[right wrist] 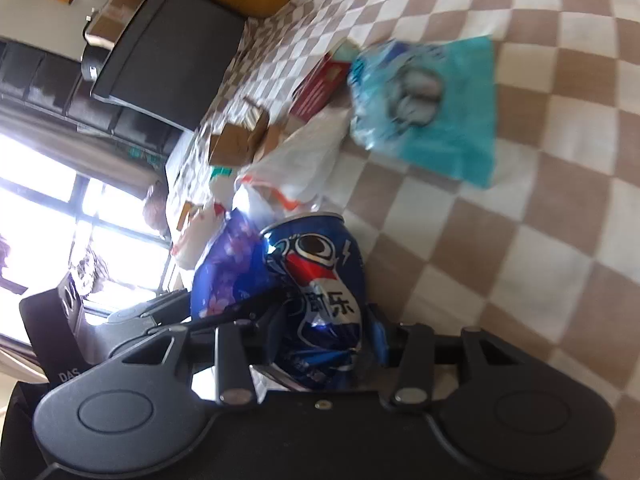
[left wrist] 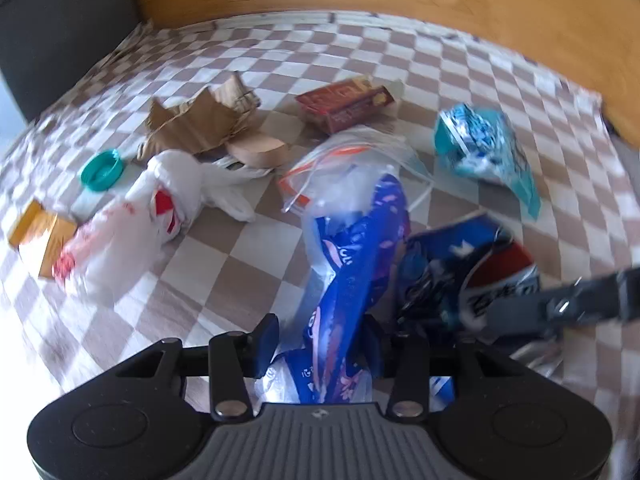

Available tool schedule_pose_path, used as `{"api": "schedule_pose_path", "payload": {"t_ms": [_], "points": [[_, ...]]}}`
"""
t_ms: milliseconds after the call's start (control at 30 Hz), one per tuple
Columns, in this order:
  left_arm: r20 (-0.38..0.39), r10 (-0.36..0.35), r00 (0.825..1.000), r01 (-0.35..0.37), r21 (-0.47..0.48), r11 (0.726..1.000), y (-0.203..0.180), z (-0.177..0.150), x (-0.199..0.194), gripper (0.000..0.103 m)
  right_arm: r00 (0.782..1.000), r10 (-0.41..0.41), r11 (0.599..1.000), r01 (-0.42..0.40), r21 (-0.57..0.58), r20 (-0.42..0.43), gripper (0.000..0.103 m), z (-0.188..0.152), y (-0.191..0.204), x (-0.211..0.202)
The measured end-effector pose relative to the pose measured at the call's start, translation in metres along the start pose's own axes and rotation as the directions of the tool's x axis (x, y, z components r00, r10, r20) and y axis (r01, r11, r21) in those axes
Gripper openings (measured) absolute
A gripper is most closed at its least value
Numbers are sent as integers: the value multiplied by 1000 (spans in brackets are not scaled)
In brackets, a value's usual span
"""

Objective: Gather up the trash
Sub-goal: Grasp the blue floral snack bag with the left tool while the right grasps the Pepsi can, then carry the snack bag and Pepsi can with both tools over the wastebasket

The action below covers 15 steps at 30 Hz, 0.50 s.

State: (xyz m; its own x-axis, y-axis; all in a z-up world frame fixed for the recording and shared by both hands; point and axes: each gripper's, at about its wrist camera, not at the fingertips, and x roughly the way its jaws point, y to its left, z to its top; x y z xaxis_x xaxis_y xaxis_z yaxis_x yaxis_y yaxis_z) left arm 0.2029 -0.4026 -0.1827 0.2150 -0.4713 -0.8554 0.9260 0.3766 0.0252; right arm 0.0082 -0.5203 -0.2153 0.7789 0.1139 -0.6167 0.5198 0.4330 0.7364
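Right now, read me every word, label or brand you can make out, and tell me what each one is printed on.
"乐": crushed blue soda can, held by the right gripper; character before it partly hidden.
"DAS": black device at lower left; the rest is cut off.
Red cardboard box, teal snack packet, blue plastic wrapper in the left gripper: print too blurred.

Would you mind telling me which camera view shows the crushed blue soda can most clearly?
The right wrist view: the crushed blue soda can sits centred and near, held in the right gripper, its logo and dents legible. The left wrist view shows it only at the right edge, blurred and partly hidden by that gripper's arm.
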Motion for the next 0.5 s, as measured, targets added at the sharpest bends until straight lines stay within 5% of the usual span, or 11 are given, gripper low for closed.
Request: {"api": "schedule_pose_path", "payload": {"t_ms": [167,300,500], "points": [[40,-8,999,11,-86,996,0,-9,-4,35,1000,-19,999,19,-32,-10,44,-1,14,13],[71,2,997,9,-154,988,0,-19,-11,20,999,-34,995,31,-91,-35,31,-5,27,16],[120,24,992,5,-238,971,0,-36,-37,16,995,-98,969,102,-224,27,30,-20,47,-1]]}}
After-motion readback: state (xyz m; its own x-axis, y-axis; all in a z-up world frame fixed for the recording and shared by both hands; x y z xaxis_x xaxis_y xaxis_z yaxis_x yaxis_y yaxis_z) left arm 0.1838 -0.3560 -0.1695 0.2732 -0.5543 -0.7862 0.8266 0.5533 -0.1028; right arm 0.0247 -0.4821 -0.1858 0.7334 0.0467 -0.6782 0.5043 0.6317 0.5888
